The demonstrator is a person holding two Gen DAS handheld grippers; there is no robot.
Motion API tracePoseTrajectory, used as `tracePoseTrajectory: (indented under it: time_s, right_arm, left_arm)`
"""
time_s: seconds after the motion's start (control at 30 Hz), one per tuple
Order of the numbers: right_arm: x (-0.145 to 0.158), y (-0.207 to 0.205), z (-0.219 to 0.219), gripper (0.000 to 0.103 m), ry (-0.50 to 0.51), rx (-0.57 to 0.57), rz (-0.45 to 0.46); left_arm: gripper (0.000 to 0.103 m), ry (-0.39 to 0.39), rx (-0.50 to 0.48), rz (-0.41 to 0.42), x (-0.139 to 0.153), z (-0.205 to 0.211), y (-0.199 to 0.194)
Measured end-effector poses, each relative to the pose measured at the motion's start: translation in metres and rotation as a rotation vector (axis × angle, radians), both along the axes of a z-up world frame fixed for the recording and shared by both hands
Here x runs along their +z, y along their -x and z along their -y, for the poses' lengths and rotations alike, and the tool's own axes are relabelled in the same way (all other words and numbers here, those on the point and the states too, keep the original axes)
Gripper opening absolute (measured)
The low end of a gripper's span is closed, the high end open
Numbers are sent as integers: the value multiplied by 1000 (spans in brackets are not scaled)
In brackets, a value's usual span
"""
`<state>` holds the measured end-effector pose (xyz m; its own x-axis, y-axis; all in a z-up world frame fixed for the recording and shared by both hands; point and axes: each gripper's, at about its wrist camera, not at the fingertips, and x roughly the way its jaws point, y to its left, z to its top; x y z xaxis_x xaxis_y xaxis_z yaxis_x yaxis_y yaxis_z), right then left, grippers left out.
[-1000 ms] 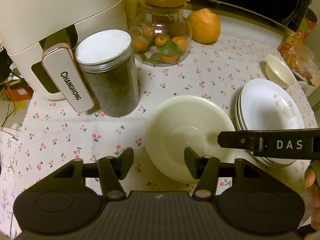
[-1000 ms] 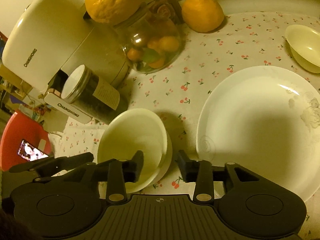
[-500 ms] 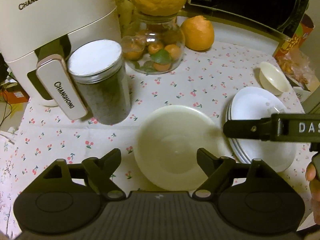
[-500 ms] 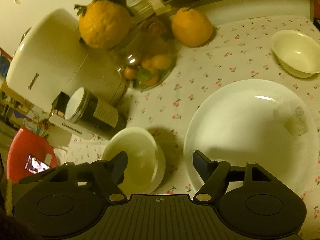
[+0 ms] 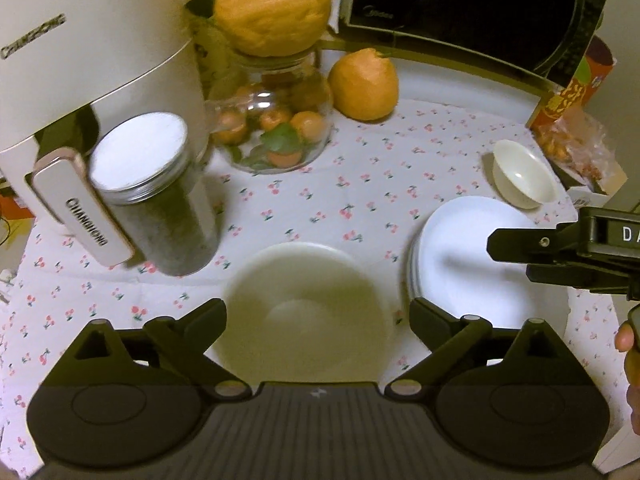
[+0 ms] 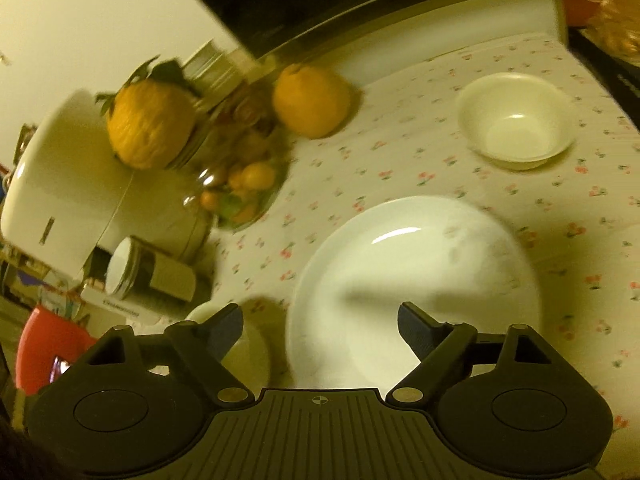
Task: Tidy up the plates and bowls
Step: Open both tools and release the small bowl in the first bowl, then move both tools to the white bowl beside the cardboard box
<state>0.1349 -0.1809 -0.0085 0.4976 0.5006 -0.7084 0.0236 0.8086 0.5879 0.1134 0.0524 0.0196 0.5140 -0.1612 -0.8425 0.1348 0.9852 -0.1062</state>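
A cream bowl (image 5: 308,304) sits on the cherry-print tablecloth, right in front of my left gripper (image 5: 318,316), which is open and empty above its near rim. A stack of white plates (image 5: 472,256) lies to its right. A small cream bowl (image 5: 524,176) stands behind the plates. My right gripper (image 6: 320,326) is open and empty, hovering over the near edge of the plate stack (image 6: 412,280). The small bowl (image 6: 516,120) is at the far right; the cream bowl's rim (image 6: 244,348) shows behind the left finger. The right gripper (image 5: 560,256) also shows in the left wrist view.
A white air fryer (image 5: 92,60), a dark jar with a metal lid (image 5: 156,196), a glass jar of small oranges (image 5: 276,120) with a large citrus on top, another citrus (image 5: 364,84), a microwave (image 5: 460,8) and snack bags (image 5: 576,136) line the back and sides.
Both grippers opened wide and drew back and up. The left one let go of the cream bowl's rim; the right one swung rightward over the plates.
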Motion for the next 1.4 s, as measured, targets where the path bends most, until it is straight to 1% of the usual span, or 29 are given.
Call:
tracePoseTrajectory:
  time_s: [0.2, 0.47, 0.6, 0.77, 0.87, 1.0, 1.23, 1.33, 1.4]
  right_arm:
    - [-2, 2, 34, 87, 1, -63, -1]
    - [-11, 5, 74, 87, 15, -129, -15]
    - [-17, 6, 94, 87, 28, -159, -20]
    - [-29, 7, 119, 87, 58, -198, -27]
    - [-37, 5, 132, 87, 71, -217, -32]
    - [-44, -2, 147, 87, 88, -252, -23]
    - [-56, -21, 164, 87, 67, -333, 10]
    - [-58, -27, 165, 87, 86, -348, 43]
    - [-59, -33, 164, 87, 101, -338, 54]
  left_arm:
    - [99, 30, -6, 25, 2, 22, -6]
    - [100, 60, -13, 19, -5, 53, -15]
    - [100, 60, -22, 26, -9, 67, -18]
    - [100, 91, 6, 51, -13, 78, -22]
    - [100, 96, 17, 86, -14, 86, -26]
    - [100, 97, 18, 100, -14, 99, -38]
    - [100, 86, -34, 114, -10, 134, -70]
    - [100, 82, -64, 125, -9, 148, -84]
    - [99, 77, -81, 131, -11, 156, -93]
